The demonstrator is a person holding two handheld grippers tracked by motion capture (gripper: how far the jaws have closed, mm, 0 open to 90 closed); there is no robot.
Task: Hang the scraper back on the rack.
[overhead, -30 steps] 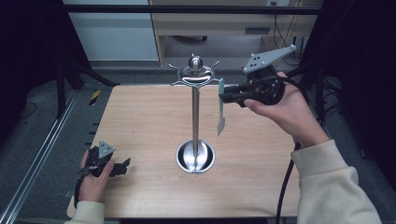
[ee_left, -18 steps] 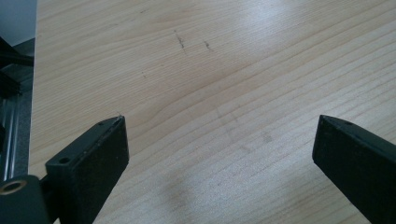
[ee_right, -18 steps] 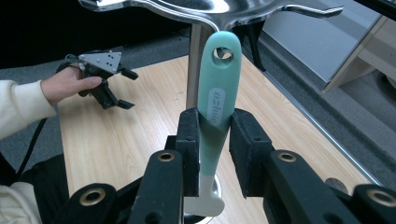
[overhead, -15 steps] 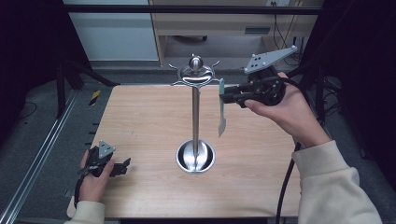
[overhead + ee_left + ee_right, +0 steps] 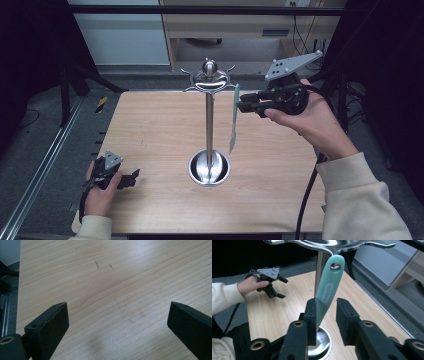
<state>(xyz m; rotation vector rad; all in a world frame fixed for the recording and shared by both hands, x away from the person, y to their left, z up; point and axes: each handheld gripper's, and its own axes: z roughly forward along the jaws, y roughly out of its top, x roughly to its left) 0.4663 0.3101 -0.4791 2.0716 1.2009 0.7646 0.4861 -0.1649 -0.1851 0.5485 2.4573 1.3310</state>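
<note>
Dark room, wood bench. My right gripper parted around teal handle; blade hidden. Left gripper released, empty.

You will find the wooden table on a grey floor, with an aluminium rail running along the table's left side. Beyond the table's far edge stand a wooden shelf unit and a white panel. A yellow-black strip lies off the table's far-left corner.

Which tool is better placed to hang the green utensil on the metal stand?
The right tool: the green utensil is between its jaws, with its hole just under the arms of the metal stand. The left tool rests open on the table, far away.
</note>
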